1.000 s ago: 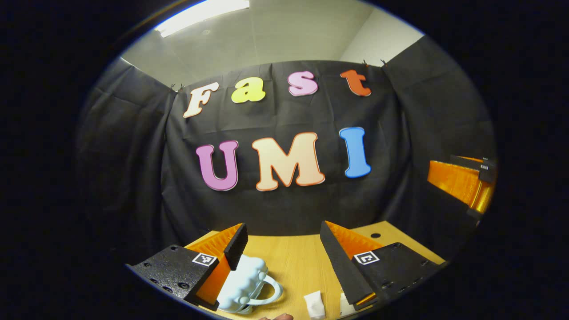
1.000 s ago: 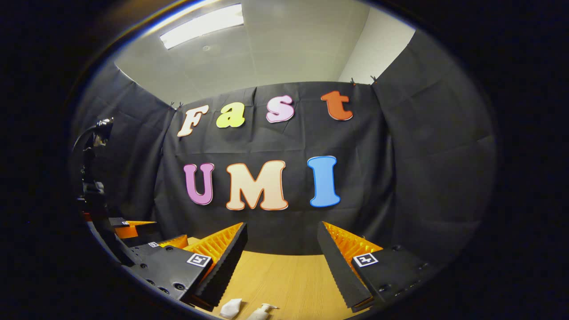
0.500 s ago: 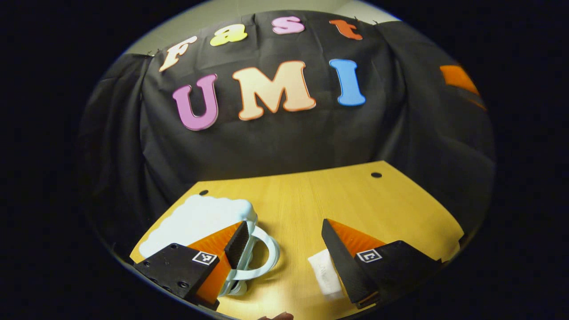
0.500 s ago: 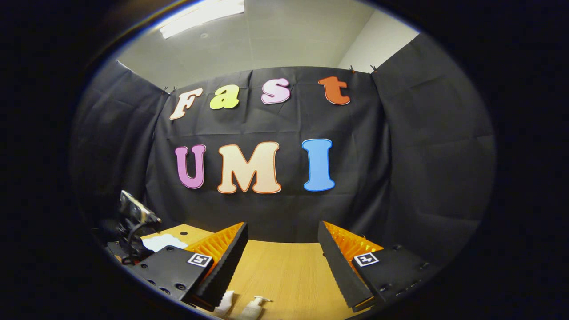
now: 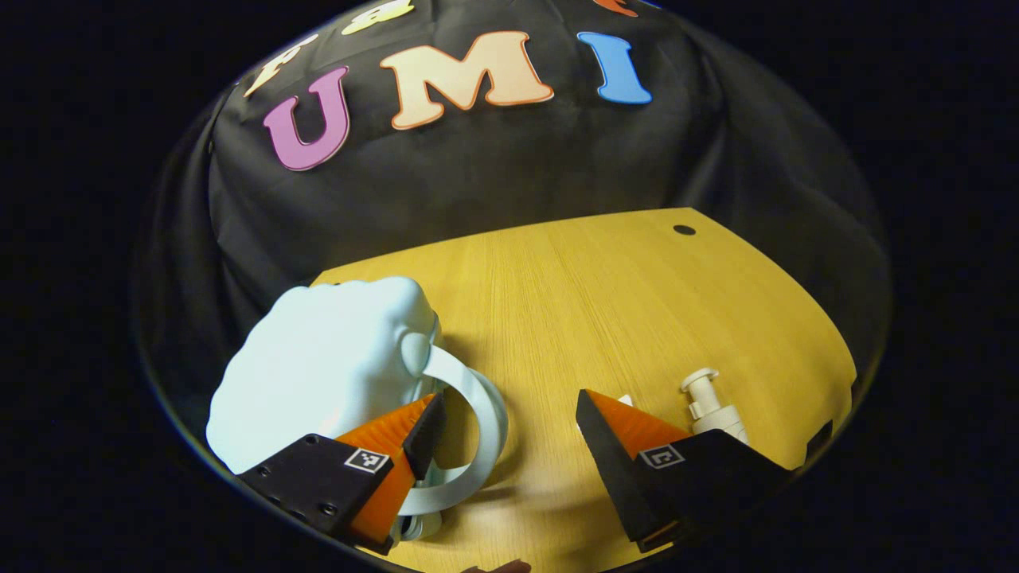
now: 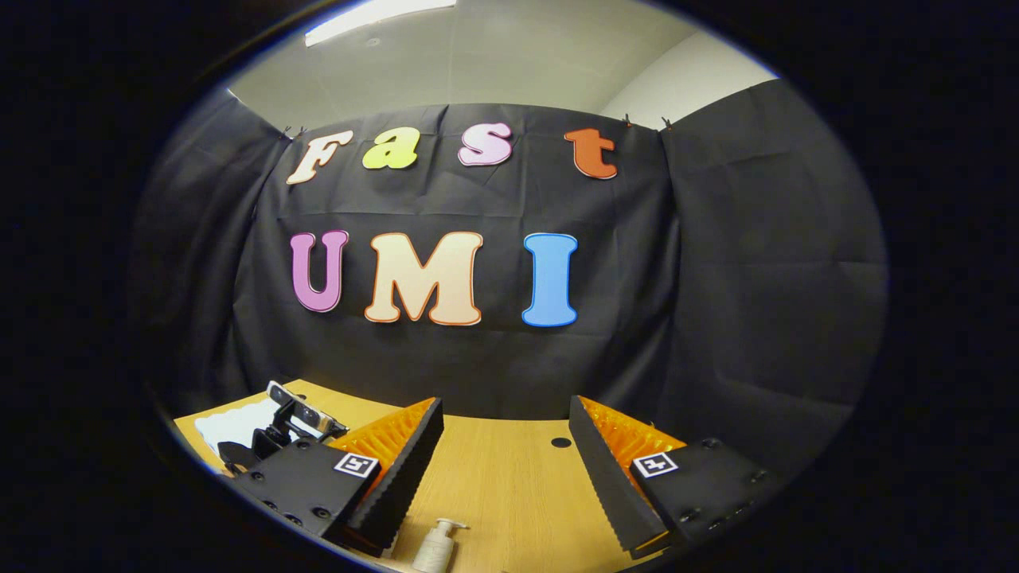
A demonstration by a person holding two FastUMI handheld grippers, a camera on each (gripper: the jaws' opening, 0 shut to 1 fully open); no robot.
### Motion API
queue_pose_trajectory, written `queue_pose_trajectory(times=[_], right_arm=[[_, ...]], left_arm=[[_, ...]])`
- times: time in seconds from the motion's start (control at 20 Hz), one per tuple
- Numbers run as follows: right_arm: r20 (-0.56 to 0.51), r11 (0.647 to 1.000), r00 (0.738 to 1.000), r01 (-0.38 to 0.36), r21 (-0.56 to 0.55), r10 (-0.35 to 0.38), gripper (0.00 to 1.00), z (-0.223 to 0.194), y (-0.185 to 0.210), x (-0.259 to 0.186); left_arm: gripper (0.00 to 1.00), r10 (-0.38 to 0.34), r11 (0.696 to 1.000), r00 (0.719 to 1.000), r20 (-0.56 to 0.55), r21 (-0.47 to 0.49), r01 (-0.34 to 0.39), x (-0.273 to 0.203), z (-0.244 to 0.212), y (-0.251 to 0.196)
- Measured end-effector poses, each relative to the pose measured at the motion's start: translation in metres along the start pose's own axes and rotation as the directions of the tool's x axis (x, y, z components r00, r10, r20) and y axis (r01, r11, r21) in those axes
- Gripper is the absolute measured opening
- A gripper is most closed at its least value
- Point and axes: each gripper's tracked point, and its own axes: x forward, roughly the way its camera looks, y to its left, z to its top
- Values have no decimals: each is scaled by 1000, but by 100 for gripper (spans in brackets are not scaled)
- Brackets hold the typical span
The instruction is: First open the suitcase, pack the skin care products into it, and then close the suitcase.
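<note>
Wooden table [image 5: 605,302] bare ahead; both grippers (left [image 5: 509,414], right [image 6: 505,422]) wide; suitcase [image 5: 318,374] closed.

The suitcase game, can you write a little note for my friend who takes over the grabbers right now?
Left gripper: open, over the table, one finger by the suitcase handle.
Right gripper: open, holding nothing.
Suitcase lies closed at the table's left; pump bottle stands to its right.
Done: nothing yet.
Left: open the suitcase, pack the products, close it.
</note>
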Motion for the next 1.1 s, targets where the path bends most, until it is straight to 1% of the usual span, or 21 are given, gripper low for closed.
queue_pose_trajectory(times=[0.15,0.2,0.3,0.35,0.4,0.5,0.55,0.6,0.65,0.7,0.8,0.85,0.95,1.0,1.1], right_arm=[[-2,1000,1000,20,-12,-20,100,1,-3,1],[-2,1000,1000,25,-19,-25,100,0,-4,1],[0,999,1000,30,-30,-30,100,1,-4,2],[1,999,1000,30,-34,-30,100,0,-4,2],[0,999,999,32,-37,-32,100,0,-4,2],[1,999,1000,24,-41,-24,100,1,-2,2],[6,999,1000,23,-46,-23,100,3,-1,3],[13,999,1000,20,-50,-19,100,4,-1,3],[18,998,1000,14,-53,-13,100,6,1,4],[21,998,1000,4,-55,-3,100,6,4,5],[32,998,999,-13,-55,15,100,8,9,4],[38,998,999,-21,-56,23,100,10,11,3],[48,998,998,-28,-54,31,100,11,13,3],[53,998,998,-30,-52,33,100,11,13,3],[60,998,998,-34,-44,37,100,12,14,3]], left_arm=[[98,-21,1000,998,-63,-2,21,16,-15,-2],[98,-38,999,996,-85,-5,37,18,-19,-4],[87,-65,998,993,-101,-12,64,18,-21,-9],[76,-65,998,993,-98,-6,65,19,-21,-8],[73,-52,999,994,-97,0,52,18,-20,-4],[58,-2,1000,995,-103,14,3,19,-19,9],[37,20,1000,993,-113,22,-18,20,-20,16],[24,7,1000,992,-125,15,-5,18,-21,14],[13,0,1000,990,-138,20,3,21,-23,13],[12,-7,1000,989,-146,29,12,21,-21,13],[7,-22,998,987,-159,48,30,20,-22,13],[4,-31,998,985,-167,42,39,19,-22,11],[0,-76,997,984,-161,-7,76,14,-15,8],[0,-95,996,983,-155,-21,92,10,-9,7],[0,-88,996,987,-134,-22,86,3,1,11]])
